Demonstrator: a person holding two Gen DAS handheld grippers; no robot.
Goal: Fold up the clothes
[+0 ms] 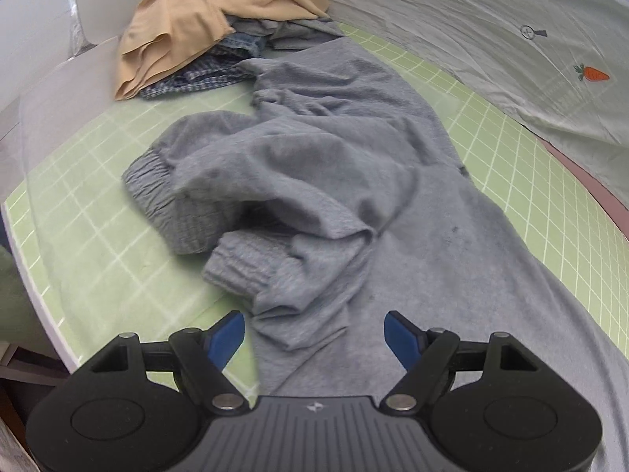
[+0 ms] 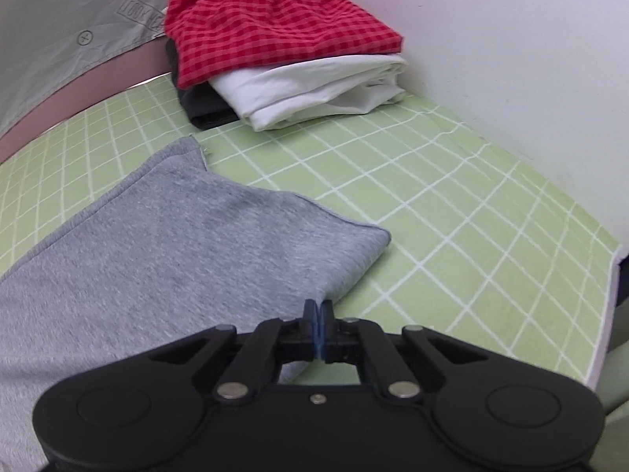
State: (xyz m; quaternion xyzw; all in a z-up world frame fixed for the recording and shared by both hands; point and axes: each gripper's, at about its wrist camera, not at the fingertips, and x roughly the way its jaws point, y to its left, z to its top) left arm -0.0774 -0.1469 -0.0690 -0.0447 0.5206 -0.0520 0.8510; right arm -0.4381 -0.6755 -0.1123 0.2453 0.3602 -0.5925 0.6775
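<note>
Grey sweatpants (image 1: 314, 165) lie on a green grid mat (image 1: 94, 236), their legs bunched up and two ribbed cuffs (image 1: 240, 271) pointing left. My left gripper (image 1: 314, 332) hovers open over the near part of the pants, with grey cloth below the gap and the blue pads (image 1: 230, 334) clear of it. In the right wrist view the flat waist end of the sweatpants (image 2: 165, 244) spreads to the left. My right gripper (image 2: 318, 308) is shut, its pads pinching the near edge of that cloth.
A tan garment (image 1: 204, 11) lies over blue checked cloth (image 1: 188, 78) at the mat's far left. Pale bedding with a carrot print (image 1: 591, 74) borders the far side. Folded red checked (image 2: 275, 27), white (image 2: 314, 86) and dark clothes are stacked by a white wall. The mat's edge (image 2: 605, 314) drops off at right.
</note>
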